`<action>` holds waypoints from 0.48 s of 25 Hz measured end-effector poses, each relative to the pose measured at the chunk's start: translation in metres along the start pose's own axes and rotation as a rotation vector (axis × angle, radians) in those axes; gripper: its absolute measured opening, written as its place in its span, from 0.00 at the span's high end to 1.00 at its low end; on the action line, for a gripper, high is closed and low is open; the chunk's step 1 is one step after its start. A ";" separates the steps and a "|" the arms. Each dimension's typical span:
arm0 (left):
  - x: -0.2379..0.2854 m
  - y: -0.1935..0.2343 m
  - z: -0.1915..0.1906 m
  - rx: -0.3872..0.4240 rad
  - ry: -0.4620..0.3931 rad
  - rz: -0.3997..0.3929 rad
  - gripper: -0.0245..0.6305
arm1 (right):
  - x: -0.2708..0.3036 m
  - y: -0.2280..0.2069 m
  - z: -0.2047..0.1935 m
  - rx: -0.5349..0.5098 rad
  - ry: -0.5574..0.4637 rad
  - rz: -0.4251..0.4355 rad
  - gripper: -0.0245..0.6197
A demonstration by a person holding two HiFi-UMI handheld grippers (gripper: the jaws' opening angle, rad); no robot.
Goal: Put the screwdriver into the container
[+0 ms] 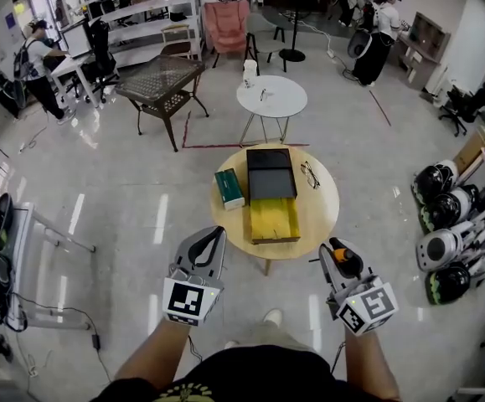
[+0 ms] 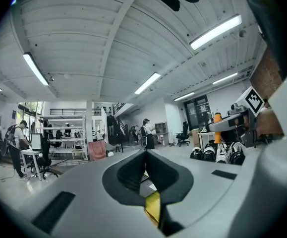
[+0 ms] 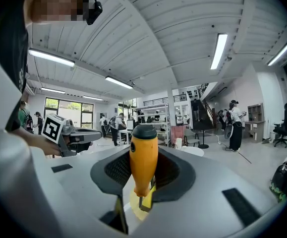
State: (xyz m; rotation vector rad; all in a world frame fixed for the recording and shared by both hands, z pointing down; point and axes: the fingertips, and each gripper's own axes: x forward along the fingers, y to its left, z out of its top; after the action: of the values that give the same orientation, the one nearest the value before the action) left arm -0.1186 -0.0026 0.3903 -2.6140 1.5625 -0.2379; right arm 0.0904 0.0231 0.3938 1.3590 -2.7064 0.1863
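Note:
An orange-handled screwdriver stands upright between the jaws of my right gripper, which is shut on its handle. The black cap of the handle points up and the shaft is mostly hidden below. The container, a black box with a yellow tray pulled out toward me, sits on the round wooden table ahead of both grippers. My left gripper hovers near the table's front left edge, its jaws together and empty. A strip of the yellow tray shows below the left jaws.
A green box lies left of the container and a pair of glasses lies to its right. A small white round table stands beyond. Helmets line the floor at the right, and a metal rack stands at the left.

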 end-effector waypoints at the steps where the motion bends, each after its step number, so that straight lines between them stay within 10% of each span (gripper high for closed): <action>1: 0.007 -0.002 0.002 -0.002 -0.004 0.001 0.94 | 0.002 -0.007 0.001 0.002 -0.002 0.000 0.80; 12: 0.069 -0.008 0.000 0.003 0.013 0.029 0.94 | 0.023 -0.071 0.001 0.024 -0.008 0.020 0.80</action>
State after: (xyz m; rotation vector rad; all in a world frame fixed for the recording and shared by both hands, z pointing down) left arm -0.0790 -0.0599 0.3976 -2.5905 1.6022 -0.2548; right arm 0.1343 -0.0372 0.4006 1.3419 -2.7342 0.2166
